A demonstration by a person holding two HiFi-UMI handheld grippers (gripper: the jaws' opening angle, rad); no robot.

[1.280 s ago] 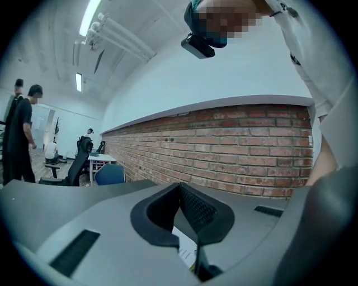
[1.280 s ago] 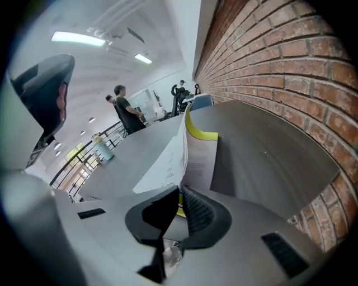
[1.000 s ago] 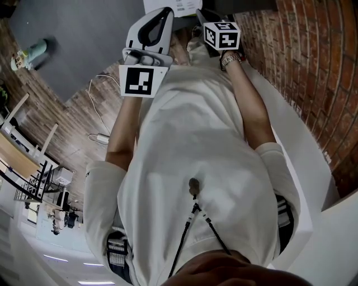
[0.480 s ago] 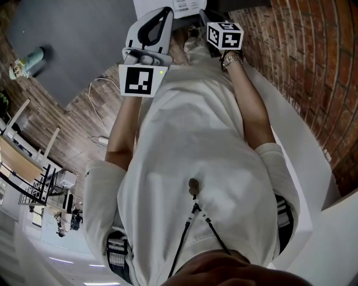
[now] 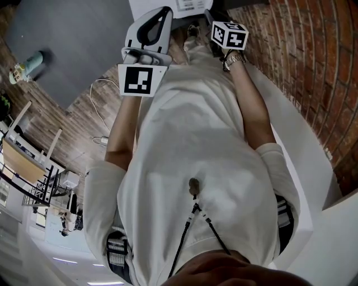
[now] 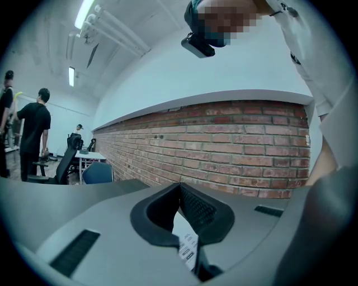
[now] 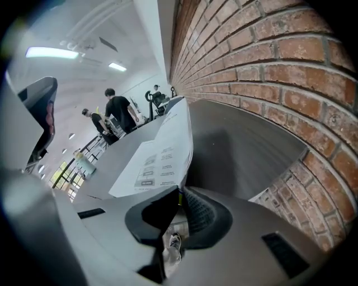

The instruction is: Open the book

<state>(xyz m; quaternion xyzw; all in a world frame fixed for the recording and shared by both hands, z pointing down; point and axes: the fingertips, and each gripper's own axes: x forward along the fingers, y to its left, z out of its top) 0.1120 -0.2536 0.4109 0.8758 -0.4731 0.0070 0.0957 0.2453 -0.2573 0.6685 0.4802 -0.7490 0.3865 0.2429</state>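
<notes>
The book shows as white printed pages (image 5: pixel 187 5) at the top of the head view, on a dark grey table (image 5: pixel 84 33). In the right gripper view a printed page (image 7: pixel 159 151) rises from the tips of my right gripper (image 7: pixel 180 192), which is shut on its corner. That page stands lifted, with the table (image 7: pixel 246 145) beyond it. My left gripper (image 6: pixel 180 187) points level at a brick wall (image 6: pixel 224 145), its jaws meeting at the tips. A strip of printed paper (image 6: pixel 187 248) shows in the gap under them. Both grippers sit close together ahead of the person's white shirt (image 5: pixel 196 145).
A brick wall (image 5: pixel 302 67) runs along the right side. A pale teal bottle (image 5: pixel 28 60) stands on the table at far left. Cables lie on the brick-patterned floor (image 5: pixel 98 111). People stand by desks and chairs (image 6: pixel 33 134) in the background.
My right gripper has shifted right and slightly up in the head view, and the white page has moved with it. The left gripper has barely moved.
</notes>
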